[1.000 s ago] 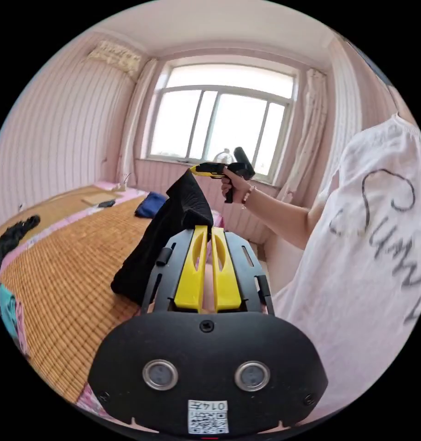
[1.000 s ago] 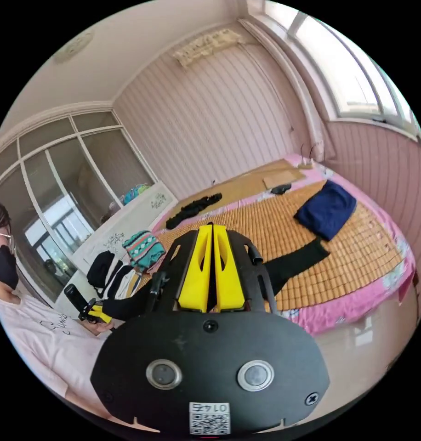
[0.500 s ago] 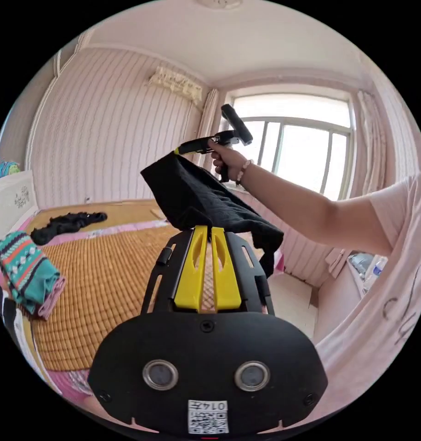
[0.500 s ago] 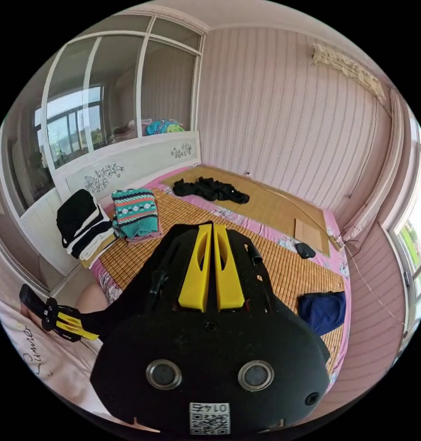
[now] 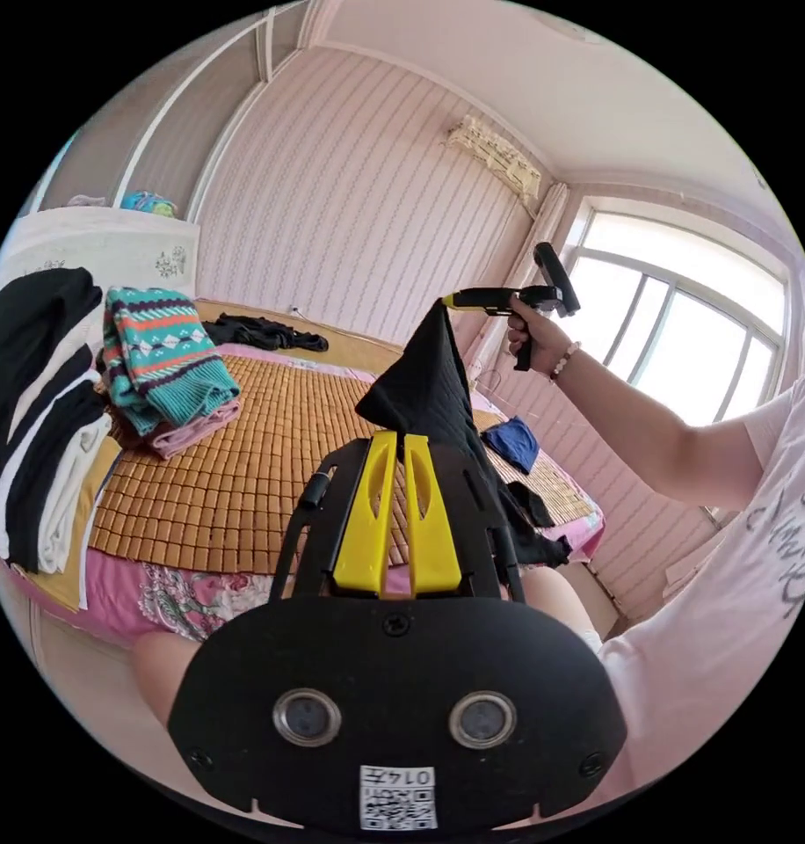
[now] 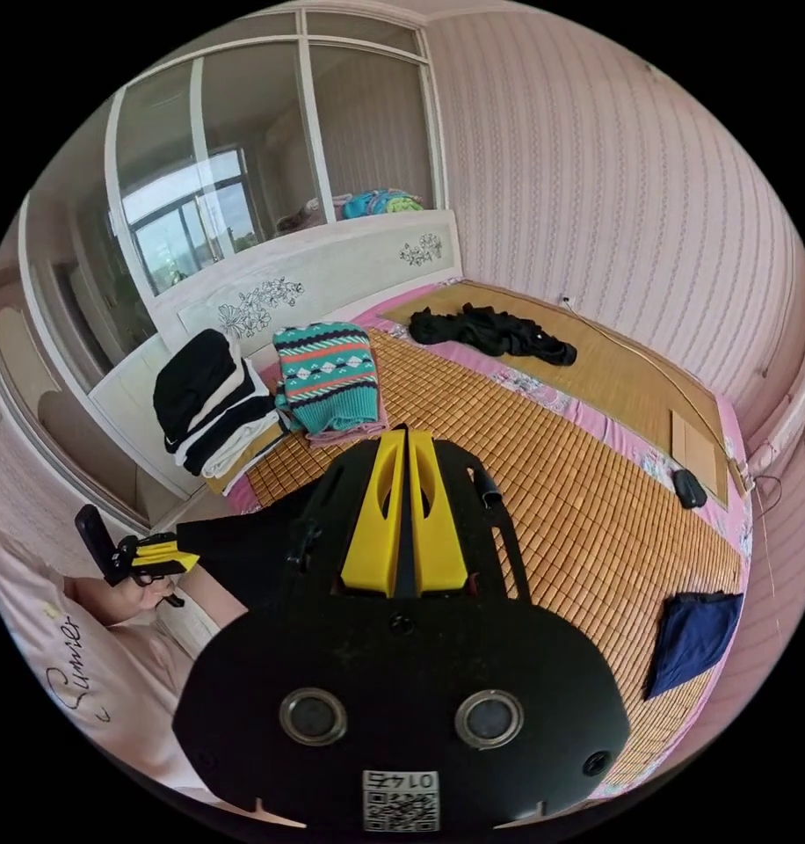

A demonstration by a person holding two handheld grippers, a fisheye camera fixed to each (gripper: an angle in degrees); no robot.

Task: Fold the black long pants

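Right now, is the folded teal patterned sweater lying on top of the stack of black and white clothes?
No: the teal patterned sweater lies on the woven bamboo mat beside the black and white stack, not on it.

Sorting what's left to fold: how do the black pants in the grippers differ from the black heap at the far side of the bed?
The pants hang in the air, stretched between both grippers; the heap lies on the bed. The pants are pulled taut; the heap is crumpled and loose. Both are black fabric.
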